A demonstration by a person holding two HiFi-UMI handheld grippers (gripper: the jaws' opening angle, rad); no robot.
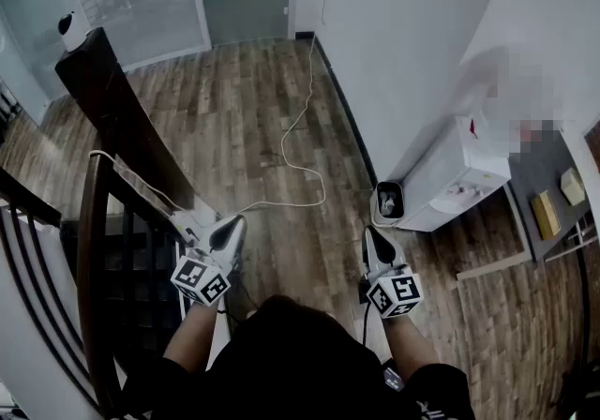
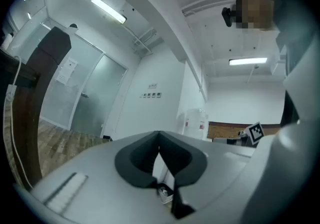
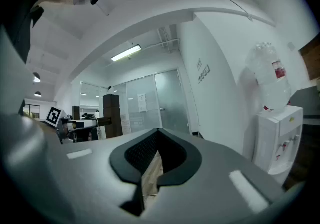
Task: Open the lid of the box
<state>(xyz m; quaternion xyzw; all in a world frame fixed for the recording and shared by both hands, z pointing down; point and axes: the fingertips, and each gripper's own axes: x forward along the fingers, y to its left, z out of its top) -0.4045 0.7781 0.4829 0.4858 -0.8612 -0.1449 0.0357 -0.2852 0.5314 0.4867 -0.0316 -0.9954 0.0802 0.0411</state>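
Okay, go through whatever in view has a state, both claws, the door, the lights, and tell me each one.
Left claw: shut, empty.
Right claw: shut, empty.
Glass door: closed.
Ceiling light: on.
Water dispenser: upright, bottle mounted on top.
Floor bin: open-topped, something pale inside.

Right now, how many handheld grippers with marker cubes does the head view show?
2. The white left gripper is at lower left beside the dark stair railing; the white right gripper is at lower centre, above the wooden floor. None seems hidden.
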